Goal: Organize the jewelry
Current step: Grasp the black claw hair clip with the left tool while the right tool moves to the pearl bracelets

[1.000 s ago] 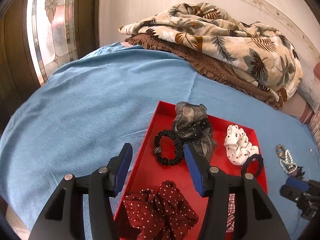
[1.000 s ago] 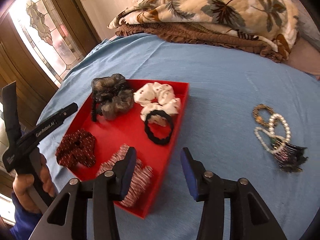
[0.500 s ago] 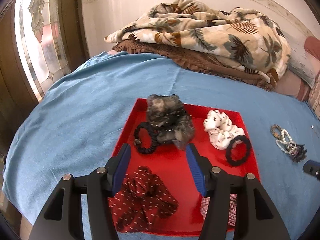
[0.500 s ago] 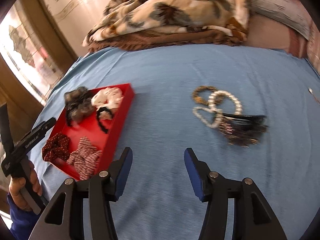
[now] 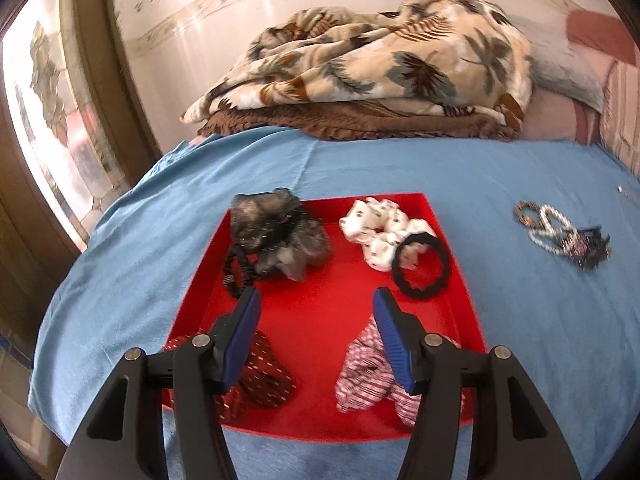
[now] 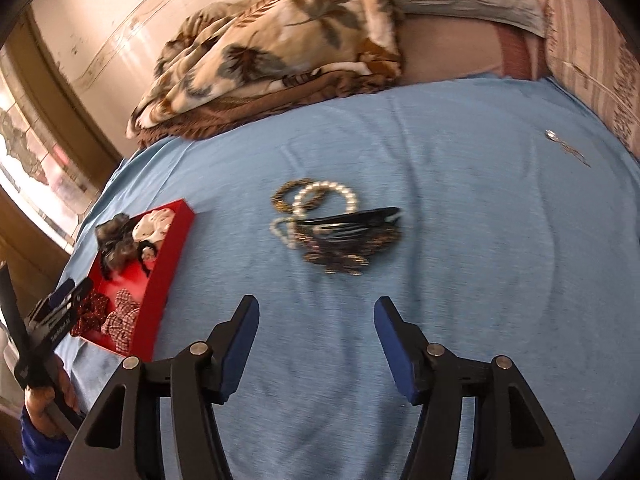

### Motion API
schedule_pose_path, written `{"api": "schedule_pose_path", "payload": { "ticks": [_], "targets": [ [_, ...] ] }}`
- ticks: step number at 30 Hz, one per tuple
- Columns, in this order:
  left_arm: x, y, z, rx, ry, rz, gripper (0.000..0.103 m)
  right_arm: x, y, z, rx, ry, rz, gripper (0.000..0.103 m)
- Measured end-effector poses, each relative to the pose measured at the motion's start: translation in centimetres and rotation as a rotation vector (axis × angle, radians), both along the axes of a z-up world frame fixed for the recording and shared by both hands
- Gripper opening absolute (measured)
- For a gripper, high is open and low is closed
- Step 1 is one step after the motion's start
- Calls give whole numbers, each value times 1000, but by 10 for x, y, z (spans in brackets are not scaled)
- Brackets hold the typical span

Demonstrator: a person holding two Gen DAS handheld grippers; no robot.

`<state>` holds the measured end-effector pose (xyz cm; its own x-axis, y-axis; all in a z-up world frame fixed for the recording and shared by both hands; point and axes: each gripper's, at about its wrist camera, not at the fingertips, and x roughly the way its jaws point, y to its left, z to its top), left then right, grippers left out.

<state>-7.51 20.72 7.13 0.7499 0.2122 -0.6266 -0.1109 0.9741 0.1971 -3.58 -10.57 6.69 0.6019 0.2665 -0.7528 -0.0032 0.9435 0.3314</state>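
The left gripper [image 5: 316, 300] hangs over the red tray [image 5: 460, 276], jaws wide apart and holding nothing. In the tray lie a grey scrunchie [image 5: 280, 232] at 11 o'clock, a white dotted scrunchie [image 5: 376, 228] with a black hair tie [image 5: 420, 268] at 1 o'clock, a maroon dotted scrunchie [image 5: 268, 376] at 7 and a striped pink scrunchie [image 5: 364, 376] at 5. The right gripper [image 6: 316, 310], equally spread and empty, hovers above the blue bedsheet [image 6: 480, 260]; the jewelry pile [image 6: 332, 224] of pearl bracelet [image 6: 332, 194], beaded bands and a dark hair clip [image 6: 352, 218] lies at its 12 o'clock, well apart from the tray.
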Motion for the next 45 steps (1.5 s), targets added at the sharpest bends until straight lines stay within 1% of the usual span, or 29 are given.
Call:
{"api": "schedule_pose_path", "payload": {
  "ticks": [2,7,10,13,14,17,19,21,24,26,27,28,29,31,33,34,36,37,38,39,40,41,42,43,45],
  "targets": [
    [-5,-8,0,-3,-7,-19,57,-1,-9,-1,8,-4,-16,64],
    [-18,-18,16,-77,-25,-52,57,0,-31,-4,26,-11,-58,65],
    [-23,-30,32,-121,-26,-98,61,6,-43,-3,37,-28,-85,65],
    [-22,-47,41,-131,-17,-147,64,20,-51,-2,51,-38,-101,65],
    [-19,-57,43,-134,-1,-173,66,28,-53,-2,56,-41,-101,65],
    [-8,-79,40,-160,41,-226,67,50,-53,-8,75,-31,-92,65],
    [0,-92,33,-181,76,-248,67,64,-53,-15,107,-19,-76,65],
    [5,-102,26,-195,98,-260,67,78,-54,-24,136,-2,-69,65],
    [11,-116,11,-194,131,-267,67,98,-54,-42,169,31,-44,65],
    [13,-121,3,-178,150,-264,67,106,-52,-56,214,73,-17,64],
    [14,-123,-1,-166,158,-260,67,107,-53,-61,257,83,-3,64],
    [14,-123,-4,-157,163,-254,67,108,-54,-62,296,93,12,60],
    [15,-122,-6,-153,165,-247,67,106,-52,-61,314,100,36,55],
    [17,-119,-8,-160,169,-230,67,101,-44,-56,353,106,102,54],
    [19,-113,-8,-173,174,-213,67,90,-33,-49,425,113,196,54],
    [20,-110,-8,-177,175,-208,67,84,-26,-45,464,116,261,53],
    [19,-104,-6,-187,171,-198,67,72,-9,-35,505,114,404,53],
    [18,-101,-5,-190,169,-195,67,63,4,-25,505,104,511,54],
    [17,-99,-4,-196,169,-193,67,55,13,-17,476,83,577,54],
    [17,-97,-3,-202,170,-192,67,49,17,-10,428,57,599,56],
    [16,-94,-3,-211,174,-191,67,46,18,-6,387,35,592,63],
    [17,-92,-3,-223,178,-190,67,46,17,-5,368,28,567,72],
    [17,-90,-4,-241,184,-187,67,49,12,-6,342,22,509,74],
    [19,-89,-5,-256,191,-185,67,51,8,-7,315,18,460,74],
    [22,-91,-7,-279,203,-190,67,59,1,-15,231,21,334,74]
  ]
}}
